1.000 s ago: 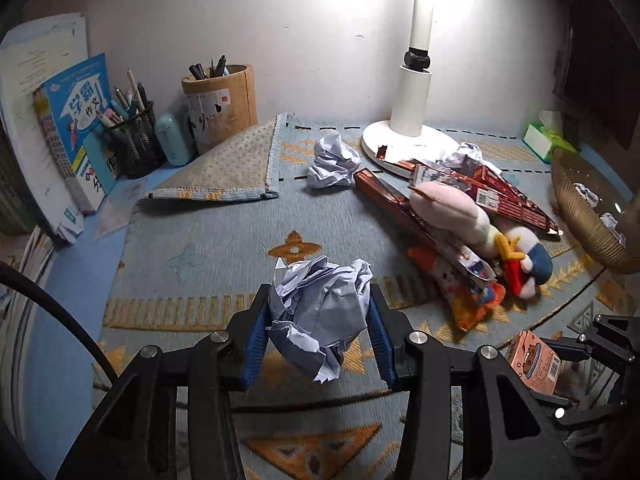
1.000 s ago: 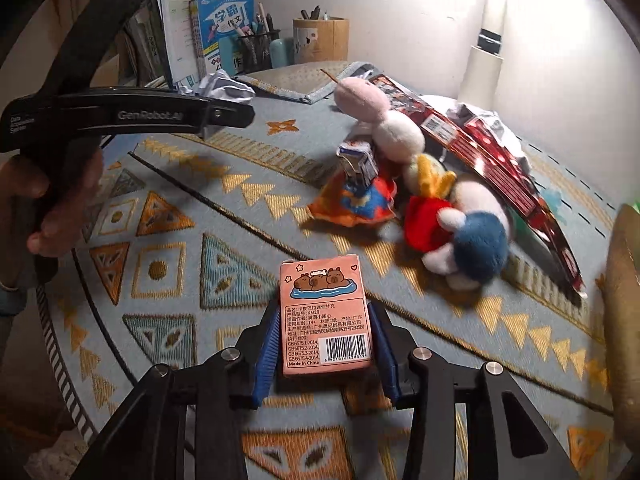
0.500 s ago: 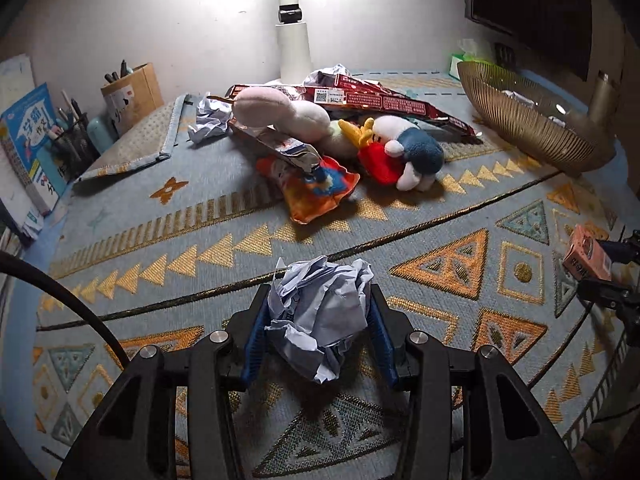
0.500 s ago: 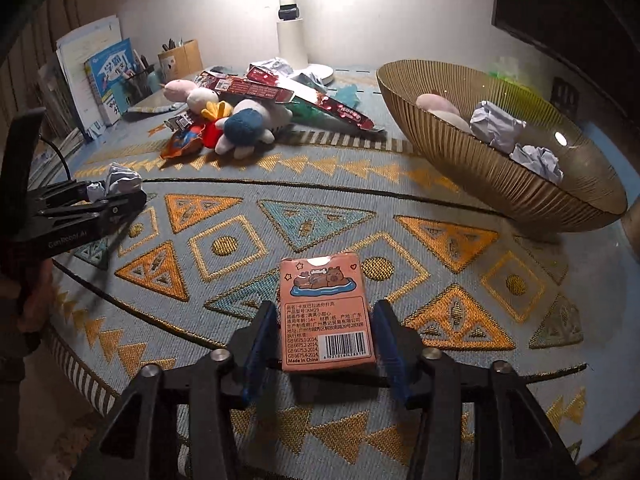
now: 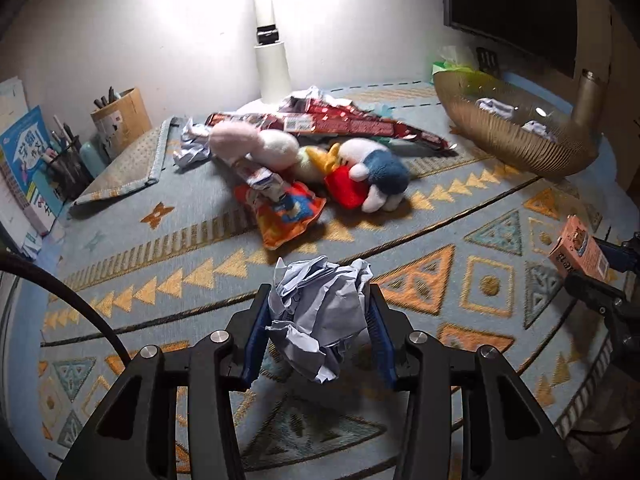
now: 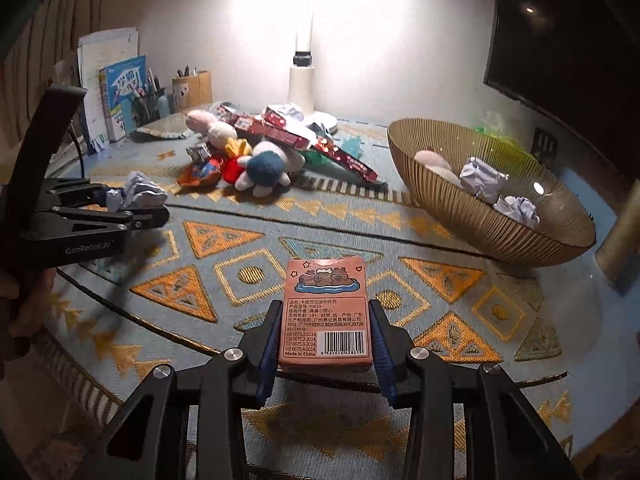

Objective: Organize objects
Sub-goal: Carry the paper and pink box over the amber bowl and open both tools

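Left tongs (image 5: 318,316) clenched on crumpled paper ball (image 5: 320,312); right tongs (image 6: 324,332) just reclosed, gripping pink card box (image 6: 325,316). Both swung from clutter toward wire basket (image 6: 520,236); drop-off likely next.

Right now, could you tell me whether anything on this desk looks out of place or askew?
Yes: the mat's back-left corner is folded over onto itself, and plush toys lie jumbled with torn snack wrappers by the lamp.
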